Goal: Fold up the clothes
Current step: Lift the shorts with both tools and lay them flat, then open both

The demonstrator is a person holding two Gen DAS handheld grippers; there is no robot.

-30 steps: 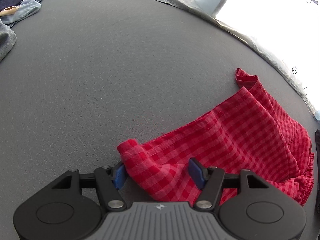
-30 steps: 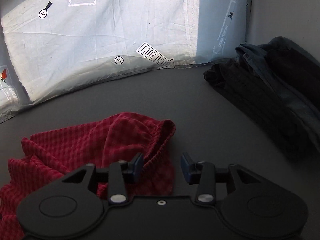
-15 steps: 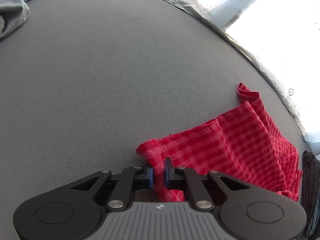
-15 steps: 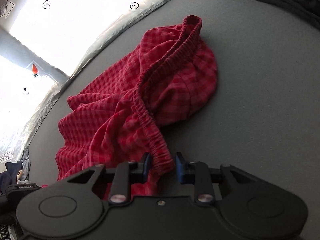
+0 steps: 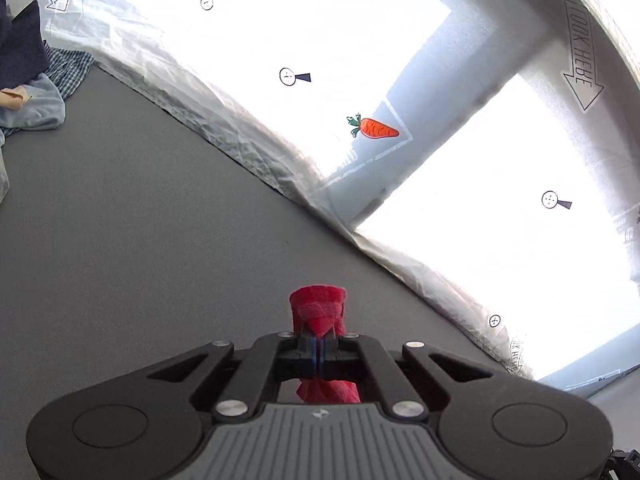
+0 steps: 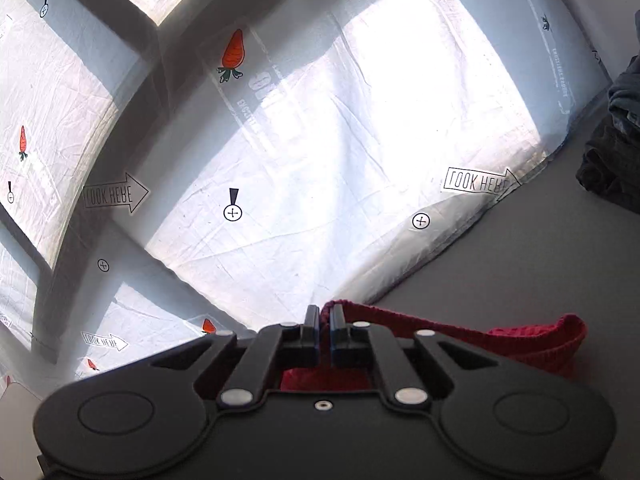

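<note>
The garment is a pair of red checked shorts. My left gripper (image 5: 319,346) is shut on a corner of the red shorts (image 5: 318,312); a bunched tuft sticks out past the fingertips and more cloth hangs below the jaws. My right gripper (image 6: 325,320) is shut on the elastic waistband of the red shorts (image 6: 532,340), which runs off to the right and sags under the gripper. Both grippers are raised above the grey surface (image 5: 140,240) and tilted up toward the backdrop. Most of the shorts are hidden beneath the grippers.
A white printed sheet (image 6: 300,140) with carrots and "look here" arrows rises behind the grey surface. A pile of blue and checked clothes (image 5: 36,92) lies at the far left. A stack of dark folded clothes (image 6: 612,148) sits at the right edge.
Both grippers closed on the shorts, then lifted and tilted up. The shorts left the surface and dropped out of sight below the grippers; the views now face the backdrop.
</note>
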